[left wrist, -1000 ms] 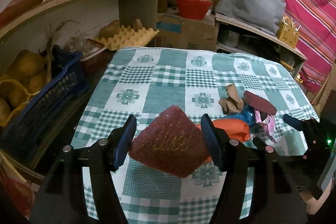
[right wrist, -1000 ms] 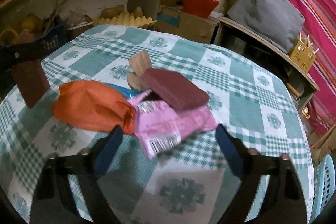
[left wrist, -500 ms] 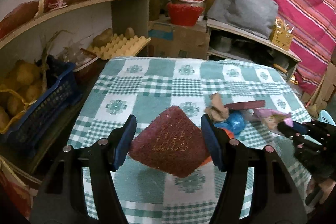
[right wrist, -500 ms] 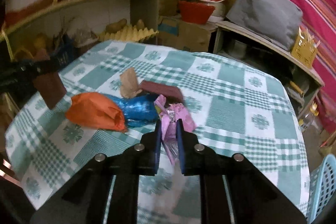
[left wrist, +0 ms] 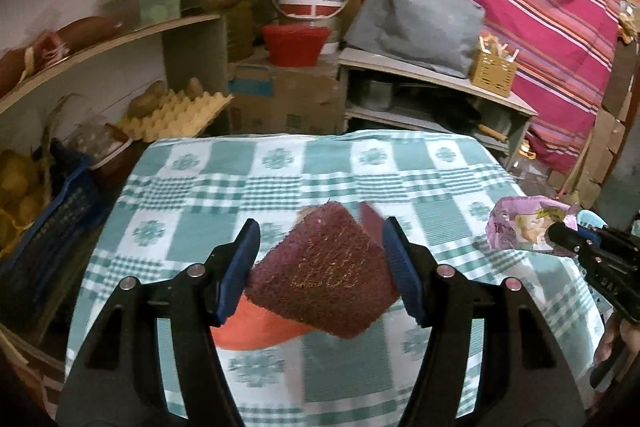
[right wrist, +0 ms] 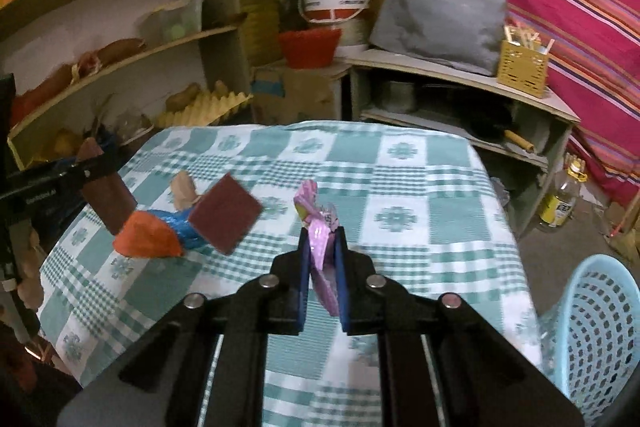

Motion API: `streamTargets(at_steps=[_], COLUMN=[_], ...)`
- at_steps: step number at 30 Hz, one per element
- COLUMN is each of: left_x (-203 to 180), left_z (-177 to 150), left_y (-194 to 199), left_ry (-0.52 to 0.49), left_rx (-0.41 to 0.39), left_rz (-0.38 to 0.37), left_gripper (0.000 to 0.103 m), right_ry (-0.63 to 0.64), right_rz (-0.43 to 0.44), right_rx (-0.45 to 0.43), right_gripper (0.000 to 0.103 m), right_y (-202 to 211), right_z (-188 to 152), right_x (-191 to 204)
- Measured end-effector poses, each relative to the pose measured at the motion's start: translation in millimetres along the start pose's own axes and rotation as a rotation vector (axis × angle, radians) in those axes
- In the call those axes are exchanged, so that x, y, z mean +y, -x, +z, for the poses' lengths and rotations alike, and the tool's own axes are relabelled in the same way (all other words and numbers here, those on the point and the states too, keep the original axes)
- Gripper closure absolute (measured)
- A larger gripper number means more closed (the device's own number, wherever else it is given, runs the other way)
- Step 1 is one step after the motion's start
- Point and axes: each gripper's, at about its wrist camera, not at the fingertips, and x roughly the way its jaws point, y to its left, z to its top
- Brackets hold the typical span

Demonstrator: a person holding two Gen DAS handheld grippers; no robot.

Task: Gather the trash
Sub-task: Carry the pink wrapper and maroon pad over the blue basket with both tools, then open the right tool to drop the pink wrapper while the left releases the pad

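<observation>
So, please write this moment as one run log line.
left tongs: hold maroon pad | right tongs: hold pink wrapper | basket: near

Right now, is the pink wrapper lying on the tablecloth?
No, the right gripper's fingers pinch the pink wrapper above the tablecloth.

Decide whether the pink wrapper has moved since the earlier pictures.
Yes. The pink wrapper has left the pile beside the orange bag and now hangs above the checked tablecloth, clamped in the right tongs.
</observation>
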Motion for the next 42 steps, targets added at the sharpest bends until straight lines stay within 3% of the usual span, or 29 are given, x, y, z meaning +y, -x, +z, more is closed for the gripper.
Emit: streamTargets(at_steps=[15, 26, 31, 36, 42], left_x=[-121.5, -258.4, -328.0, -392.0, -430.0], left_z=[9.9, 8.6, -1.4, -19.3, -30.3], left_y=[-24.0, -30.5, -36.3, -44.2, -51.4], left_ry=[-0.100, -0.230, -0.262, -0.317, -0.351], left_rx=[0.006, -0.002, 0.017, 0.035, 0.049], left_rz=[-0.140, -0.283, -0.382, -0.452, -0.495], left_gripper=[0.041, 0.041, 0.041, 0.041, 0.041], right_ry=[-0.157, -0.308, -0.386, -0.446, -0.482], right_rz=[-0.127, -0.259, -0.308, -0.326, -0.339], right_rx=[-0.066, -0.094, -0.094, -0.090, -0.080], right_gripper=[0.091, 0.091, 0.091, 0.091, 0.091], right_y=[60.3, 116.2, 135.2, 143.0, 146.0], right_z=[-16.8, -51.9, -71.7, -84.7, -92.9], right_x=[-116.4, -229.8, -273.3, -301.9, -320.3])
